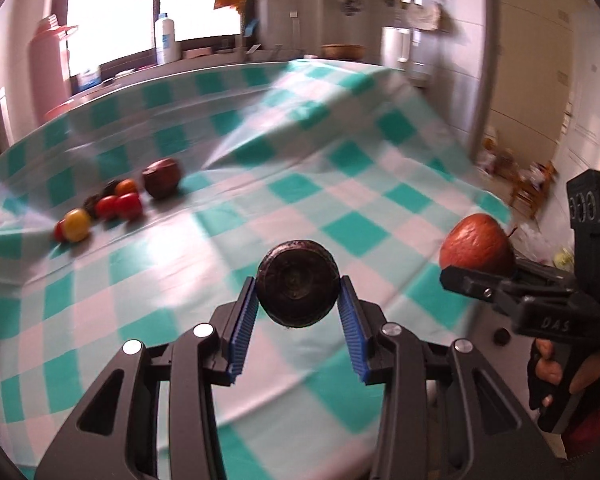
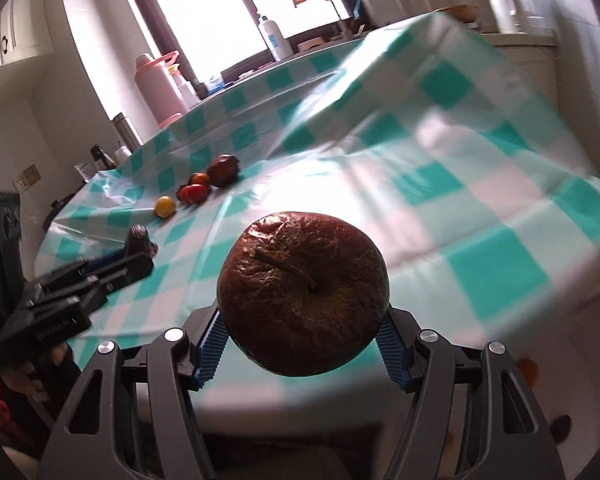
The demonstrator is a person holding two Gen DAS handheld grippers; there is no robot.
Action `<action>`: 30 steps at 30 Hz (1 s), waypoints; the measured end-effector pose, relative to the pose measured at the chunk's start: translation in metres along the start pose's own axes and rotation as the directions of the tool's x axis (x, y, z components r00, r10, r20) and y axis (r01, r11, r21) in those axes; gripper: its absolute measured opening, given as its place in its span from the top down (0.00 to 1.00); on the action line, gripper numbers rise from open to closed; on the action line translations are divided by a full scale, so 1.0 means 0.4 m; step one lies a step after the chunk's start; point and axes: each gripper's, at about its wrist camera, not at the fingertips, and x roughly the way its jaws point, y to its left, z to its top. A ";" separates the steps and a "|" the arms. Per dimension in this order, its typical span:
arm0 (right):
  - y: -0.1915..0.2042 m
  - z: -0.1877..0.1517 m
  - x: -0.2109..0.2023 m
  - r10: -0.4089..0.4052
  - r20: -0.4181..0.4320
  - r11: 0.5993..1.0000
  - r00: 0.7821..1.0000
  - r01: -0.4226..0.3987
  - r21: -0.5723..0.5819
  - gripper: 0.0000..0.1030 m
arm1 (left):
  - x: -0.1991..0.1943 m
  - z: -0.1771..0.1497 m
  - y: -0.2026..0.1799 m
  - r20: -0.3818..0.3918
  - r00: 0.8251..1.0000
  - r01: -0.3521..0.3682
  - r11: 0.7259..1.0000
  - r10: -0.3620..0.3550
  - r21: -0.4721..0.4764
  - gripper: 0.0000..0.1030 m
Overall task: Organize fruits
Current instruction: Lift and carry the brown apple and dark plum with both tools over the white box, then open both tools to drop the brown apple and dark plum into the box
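Note:
My left gripper (image 1: 298,294) is shut on a small dark round fruit (image 1: 298,283), held above the checked tablecloth (image 1: 340,184). My right gripper (image 2: 302,322) is shut on a wrinkled red-brown apple (image 2: 302,292), stem towards the camera. The left wrist view shows that apple (image 1: 476,246) at the right edge in the right gripper (image 1: 480,276). The right wrist view shows the left gripper (image 2: 140,256) at the left with the dark fruit (image 2: 140,240). On the cloth lies a cluster: a dark wrinkled apple (image 1: 161,178), red and orange tomatoes (image 1: 122,204) and a yellow one (image 1: 77,224).
A pink thermos (image 1: 50,64) and a white bottle (image 1: 166,38) stand by the window behind the table. A raised fold of cloth (image 1: 284,104) crosses the table's far side. A gloved hand (image 1: 556,372) grips the right tool. The table's right edge drops off towards the floor (image 2: 560,360).

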 end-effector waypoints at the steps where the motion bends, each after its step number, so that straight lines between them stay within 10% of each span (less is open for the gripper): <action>1: -0.010 -0.010 -0.013 -0.015 0.008 1.000 1.000 0.015 -0.003 0.37 | 0.002 0.000 -0.024 -0.002 1.000 0.020 1.000 -0.020 0.018 0.60; 8: -0.137 -0.080 -0.132 -0.106 0.056 0.992 0.993 0.102 0.071 0.37 | 0.027 -0.003 -0.199 -0.033 0.993 0.114 0.976 -0.110 0.184 0.60; 15: -0.300 -0.127 -0.188 -0.289 -0.012 0.944 0.957 0.287 0.165 0.37 | 0.096 -0.049 -0.408 -0.159 0.960 0.276 0.884 -0.232 0.377 0.60; 22: -0.468 -0.178 -0.090 -0.411 -0.258 0.870 0.874 0.461 0.175 0.38 | 0.264 -0.148 -0.566 -0.384 0.891 0.414 0.777 -0.241 0.473 0.60; 30: -0.547 -0.217 0.052 -0.484 -0.449 0.835 0.751 0.550 0.018 0.38 | 0.430 -0.238 -0.656 -0.565 0.793 0.518 0.741 -0.228 0.428 0.60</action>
